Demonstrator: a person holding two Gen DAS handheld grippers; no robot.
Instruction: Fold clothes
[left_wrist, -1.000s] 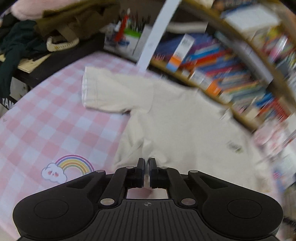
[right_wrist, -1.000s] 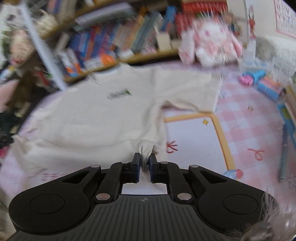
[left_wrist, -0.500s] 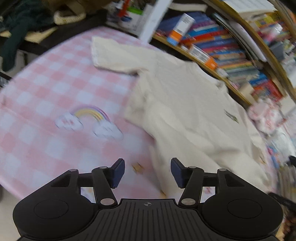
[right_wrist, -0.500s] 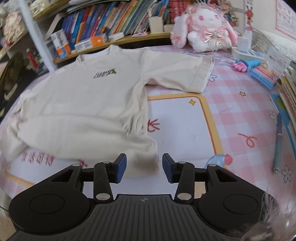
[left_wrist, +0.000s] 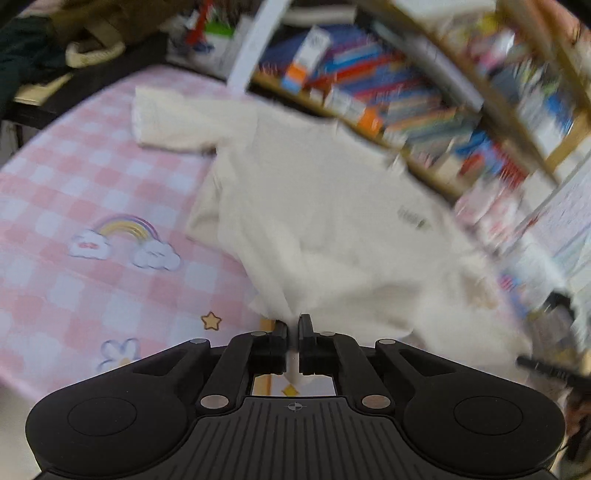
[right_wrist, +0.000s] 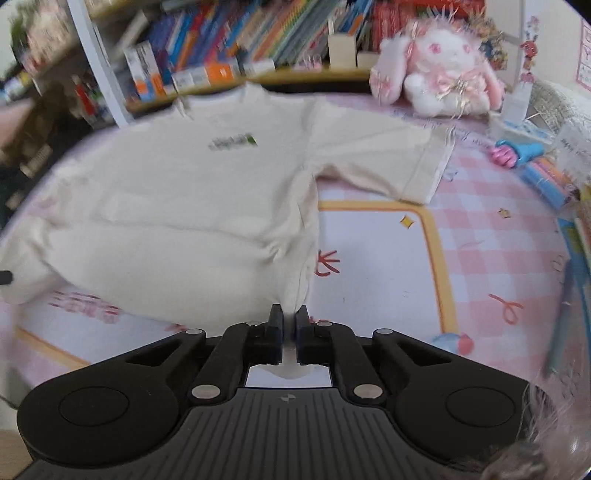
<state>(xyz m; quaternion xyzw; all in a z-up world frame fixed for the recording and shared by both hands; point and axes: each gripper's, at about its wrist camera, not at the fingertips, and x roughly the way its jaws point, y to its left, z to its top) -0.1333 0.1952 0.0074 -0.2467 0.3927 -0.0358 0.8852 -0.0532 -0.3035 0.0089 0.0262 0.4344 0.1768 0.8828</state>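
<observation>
— Since both grippers are pinched on cloth, how do you reckon the T-shirt (right_wrist: 192, 206) will behave?

— Soft and light, I'd judge. It puckers into a small peak where the left gripper (left_wrist: 293, 328) has its fingers closed on the hem, and again where the right gripper (right_wrist: 288, 319) is clamped on the other bottom corner. It will sag and drag between two holds rather than keep any shape, so the corners or the hem are the sensible places to hold it, one at each side, kept level.

— Where does it lie?

— Front up on the pink checked table cover (left_wrist: 74, 177), collar toward the far edge by the bookshelf (right_wrist: 229, 40), both sleeves spread out, hem at the near edge. The lower part looks bunched, not flat.

— What does each camera give you alone?

— The right wrist view shows the right sleeve (right_wrist: 410, 162) plainly, the chest print (right_wrist: 232, 141) fairly sharp, the plush rabbit (right_wrist: 443, 85) at the far right corner and the pens (right_wrist: 543, 173) along the right edge. The left wrist view is badly blurred, but only it shows the left sleeve (left_wrist: 166, 122), the rainbow print (left_wrist: 125, 240) and the dark clothes (left_wrist: 48, 48) heaped past the far left corner.
</observation>
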